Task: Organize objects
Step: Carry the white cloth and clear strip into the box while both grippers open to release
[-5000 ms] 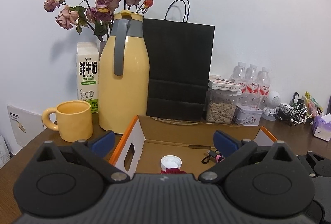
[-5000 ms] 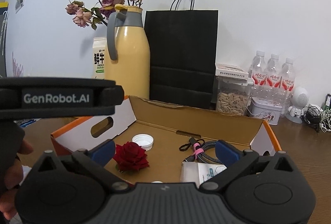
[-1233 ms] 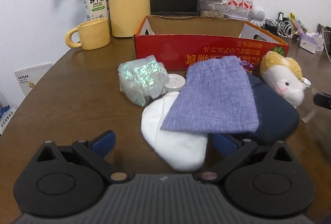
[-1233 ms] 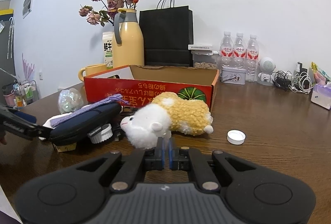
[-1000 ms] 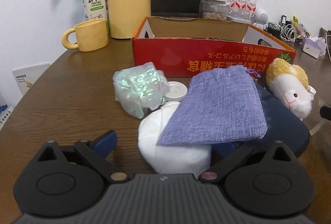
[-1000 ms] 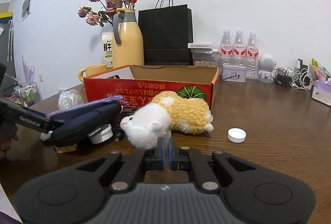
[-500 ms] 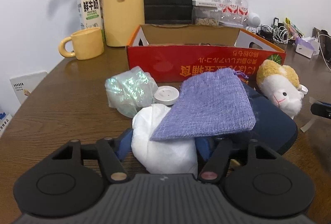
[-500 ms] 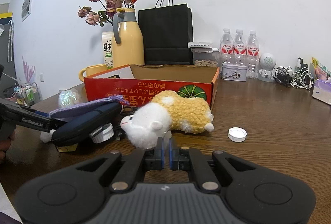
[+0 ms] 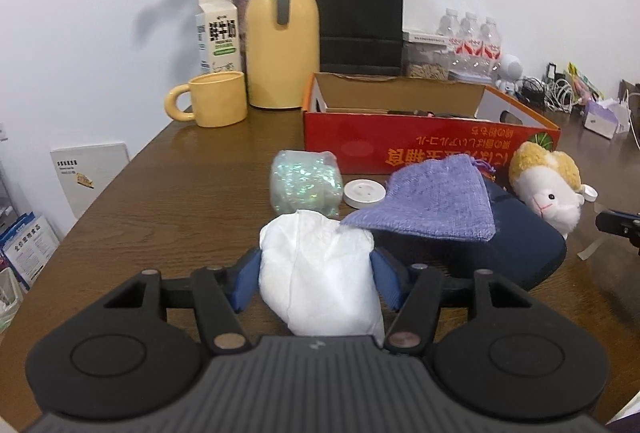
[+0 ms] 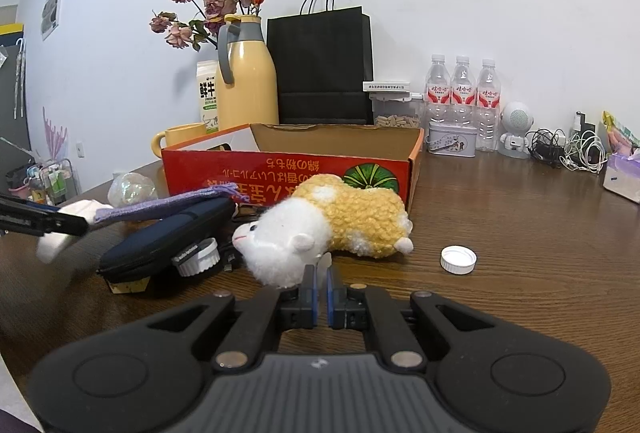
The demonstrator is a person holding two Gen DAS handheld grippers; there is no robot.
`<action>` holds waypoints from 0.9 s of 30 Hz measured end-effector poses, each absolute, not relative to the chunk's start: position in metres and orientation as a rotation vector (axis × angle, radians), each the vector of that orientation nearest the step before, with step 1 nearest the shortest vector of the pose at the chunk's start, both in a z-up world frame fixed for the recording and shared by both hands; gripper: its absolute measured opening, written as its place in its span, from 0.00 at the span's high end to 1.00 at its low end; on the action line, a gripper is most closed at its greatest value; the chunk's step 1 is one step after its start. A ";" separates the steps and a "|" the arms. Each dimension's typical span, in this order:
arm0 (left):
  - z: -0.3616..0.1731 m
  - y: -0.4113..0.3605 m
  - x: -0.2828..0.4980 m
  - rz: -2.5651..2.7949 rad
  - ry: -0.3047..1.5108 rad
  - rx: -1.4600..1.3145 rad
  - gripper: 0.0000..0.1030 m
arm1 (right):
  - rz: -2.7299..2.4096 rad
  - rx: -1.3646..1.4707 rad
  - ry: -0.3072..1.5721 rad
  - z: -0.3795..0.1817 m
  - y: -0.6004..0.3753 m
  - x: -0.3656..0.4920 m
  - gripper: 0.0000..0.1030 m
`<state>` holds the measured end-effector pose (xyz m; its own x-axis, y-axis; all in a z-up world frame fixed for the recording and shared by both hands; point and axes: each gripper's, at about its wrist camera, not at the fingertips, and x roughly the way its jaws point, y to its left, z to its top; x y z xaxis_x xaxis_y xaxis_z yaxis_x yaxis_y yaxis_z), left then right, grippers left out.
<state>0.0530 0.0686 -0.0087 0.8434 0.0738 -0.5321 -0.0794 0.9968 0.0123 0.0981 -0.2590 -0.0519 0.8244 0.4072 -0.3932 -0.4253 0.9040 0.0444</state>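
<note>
My left gripper [image 9: 316, 273] is shut on a soft white cloth bundle [image 9: 320, 297], its blue pads pressing both sides. The bundle's far tip still touches the purple knitted pouch [image 9: 432, 201], which lies on a dark blue zip case [image 9: 520, 253]. In the right wrist view the white bundle [image 10: 82, 208] hangs from the left gripper at the far left. My right gripper [image 10: 320, 283] is shut and empty, just in front of the head of a yellow and white plush toy [image 10: 340, 221]. The red cardboard box [image 9: 424, 149] stands open behind these.
An iridescent wrapped ball [image 9: 306, 185] and a white round disc [image 9: 364, 189] lie before the box. A white bottle cap [image 10: 458, 259] sits right of the plush. Yellow mug [image 9: 218, 99], yellow thermos [image 9: 282, 33], milk carton, black bag, water bottles and cables line the back.
The left jaws went from wide open to shut on the white bundle, then drew it up and back from under the purple pouch. The right gripper has not moved.
</note>
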 end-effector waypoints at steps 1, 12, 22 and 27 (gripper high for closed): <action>-0.008 0.069 0.051 0.082 0.557 -0.016 0.41 | 0.440 -0.046 0.405 -0.052 -0.259 0.098 0.96; 0.015 0.073 0.038 0.108 0.471 -0.023 0.41 | 0.441 -0.063 0.383 -0.046 -0.256 0.095 0.96; 0.031 0.067 0.046 0.088 0.413 -0.014 0.41 | 0.481 -0.084 0.307 -0.020 -0.246 0.095 0.96; 0.039 0.062 0.057 0.059 0.388 -0.013 0.41 | 0.513 -0.105 0.267 -0.005 -0.233 0.103 0.96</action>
<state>0.0574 0.0615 0.0386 0.9240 0.0548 -0.3783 -0.0597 0.9982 -0.0013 0.1032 -0.2331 -0.0054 0.8375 0.4704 -0.2781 -0.4975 0.8669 -0.0320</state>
